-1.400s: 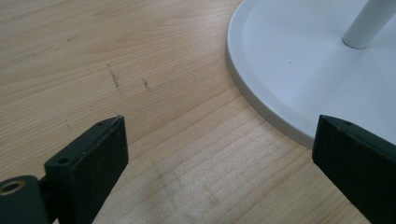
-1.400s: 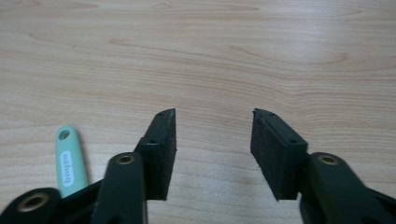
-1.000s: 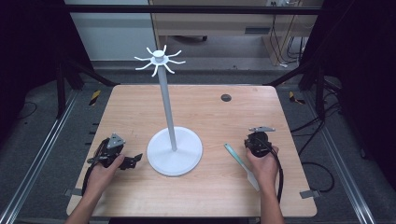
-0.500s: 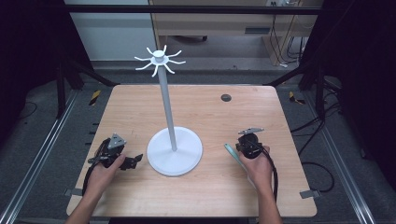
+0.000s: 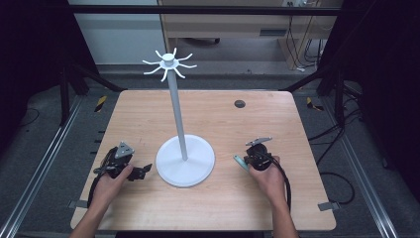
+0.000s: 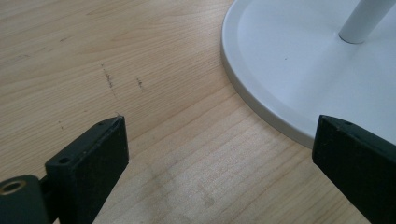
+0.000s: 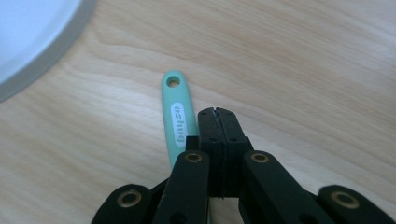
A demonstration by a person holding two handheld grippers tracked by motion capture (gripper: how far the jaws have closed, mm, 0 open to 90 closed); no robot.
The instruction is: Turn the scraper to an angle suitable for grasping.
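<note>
Mint-green plastic utensil handle (image 7: 178,112) with a hanging hole is seen flat on the light wooden table (image 5: 208,208), just beside the right gripper (image 7: 217,111), whose jaws are pressed together with nothing between them. The left gripper (image 6: 219,140) is held wide apart near the white round-based hook stand (image 5: 184,158). The approach step appears in hand; opening over the handle is judged next.
</note>
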